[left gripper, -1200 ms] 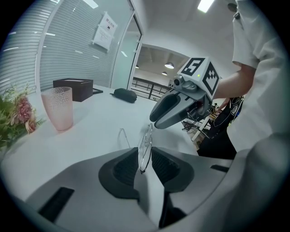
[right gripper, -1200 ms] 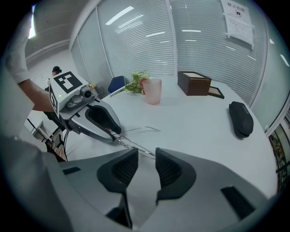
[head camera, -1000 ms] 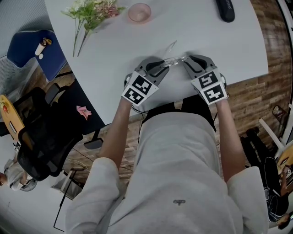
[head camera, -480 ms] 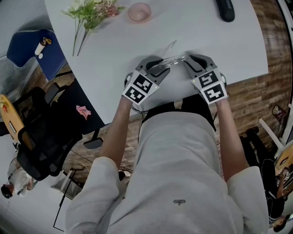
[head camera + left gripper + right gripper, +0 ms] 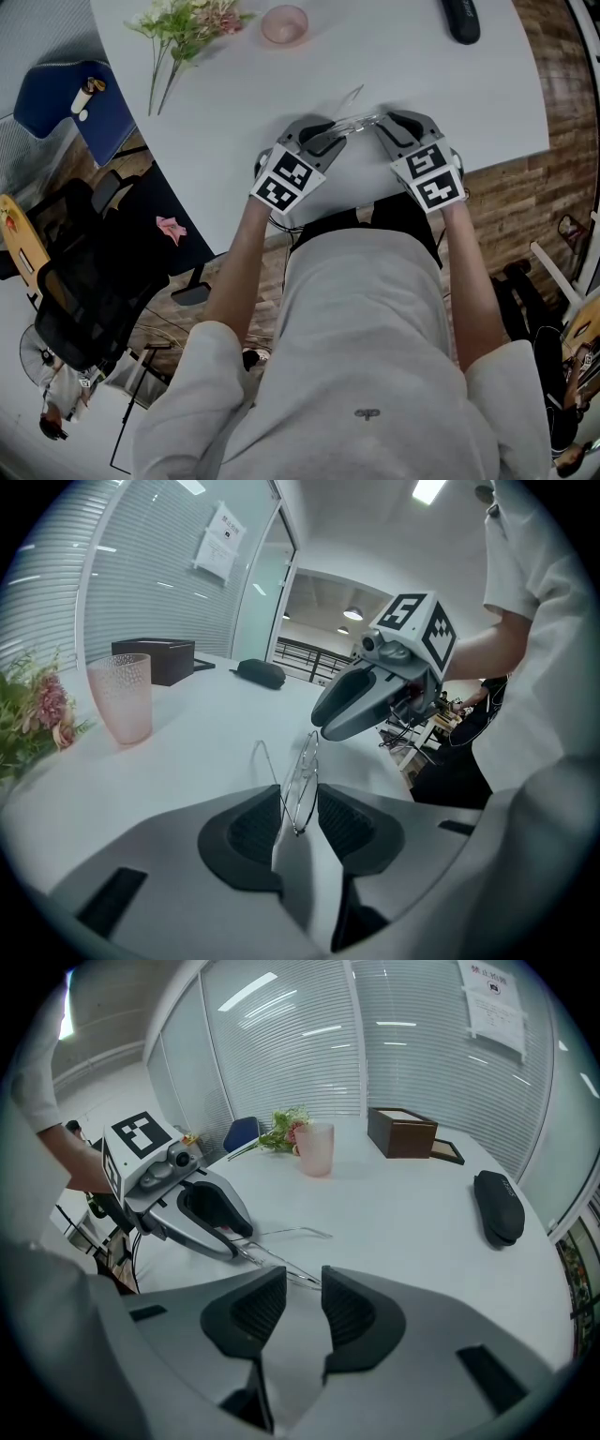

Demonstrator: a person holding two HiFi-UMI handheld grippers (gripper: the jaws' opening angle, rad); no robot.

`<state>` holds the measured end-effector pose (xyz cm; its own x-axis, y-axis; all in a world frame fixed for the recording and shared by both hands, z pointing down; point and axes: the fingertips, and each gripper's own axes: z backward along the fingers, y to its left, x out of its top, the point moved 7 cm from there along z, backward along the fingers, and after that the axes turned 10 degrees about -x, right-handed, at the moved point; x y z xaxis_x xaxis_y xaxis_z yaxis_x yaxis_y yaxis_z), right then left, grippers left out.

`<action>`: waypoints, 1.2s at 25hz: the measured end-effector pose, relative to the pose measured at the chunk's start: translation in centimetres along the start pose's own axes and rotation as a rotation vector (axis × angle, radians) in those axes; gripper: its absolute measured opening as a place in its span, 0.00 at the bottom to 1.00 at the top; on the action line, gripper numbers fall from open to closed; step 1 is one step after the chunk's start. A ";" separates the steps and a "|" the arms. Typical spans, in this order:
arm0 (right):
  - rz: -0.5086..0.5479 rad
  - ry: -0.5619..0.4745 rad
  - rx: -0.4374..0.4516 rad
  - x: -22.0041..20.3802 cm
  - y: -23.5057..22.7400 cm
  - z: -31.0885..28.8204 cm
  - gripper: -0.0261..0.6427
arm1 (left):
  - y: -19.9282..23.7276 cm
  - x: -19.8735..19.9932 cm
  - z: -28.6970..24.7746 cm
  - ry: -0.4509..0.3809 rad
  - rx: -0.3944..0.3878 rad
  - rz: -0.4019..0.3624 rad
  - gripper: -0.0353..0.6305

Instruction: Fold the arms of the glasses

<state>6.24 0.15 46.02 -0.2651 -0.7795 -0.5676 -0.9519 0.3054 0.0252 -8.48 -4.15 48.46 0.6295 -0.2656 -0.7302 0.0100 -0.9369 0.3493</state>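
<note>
My left gripper [image 5: 298, 799] has just been closing and now pinches one lens of the glasses [image 5: 359, 121]. My right gripper [image 5: 298, 1290] clamps their other end. They sit at the table's [image 5: 450, 103] near edge.

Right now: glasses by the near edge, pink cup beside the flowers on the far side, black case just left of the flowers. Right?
One slip: the black case isn't left of the flowers. It lies well to their right, beyond the pink cup, as the head view shows. The glasses by the near edge and the cup beside the flowers are as you said.
</note>
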 end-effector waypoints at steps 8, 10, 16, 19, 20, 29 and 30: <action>0.002 0.001 0.000 -0.1 0.1 0.0 0.22 | -0.2 0.0 -0.1 0.001 -0.006 -0.004 0.22; 0.002 0.002 0.001 -0.1 0.1 0.0 0.22 | -0.3 0.0 -0.1 0.001 -0.008 -0.004 0.21; 0.003 0.004 0.004 0.0 0.0 -0.2 0.22 | -0.3 0.0 -0.2 0.002 -0.009 -0.008 0.20; 0.006 0.006 0.005 0.1 0.1 -0.3 0.22 | -0.2 -0.1 -0.2 0.004 -0.012 -0.008 0.19; 0.006 0.006 0.006 0.1 0.1 -0.3 0.22 | -0.2 -0.2 -0.2 0.004 -0.014 -0.009 0.18; 0.005 0.005 0.005 0.1 0.2 -0.1 0.22 | -0.5 -0.1 -0.2 0.003 -0.024 -0.010 0.17; 0.005 0.005 0.005 0.1 0.2 -0.1 0.22 | -0.6 -0.2 -0.2 0.003 -0.026 -0.010 0.17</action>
<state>5.96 0.08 46.03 -0.2706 -0.7807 -0.5633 -0.9498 0.3118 0.0241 -8.42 -3.53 48.50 0.6317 -0.2557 -0.7319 0.0360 -0.9334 0.3571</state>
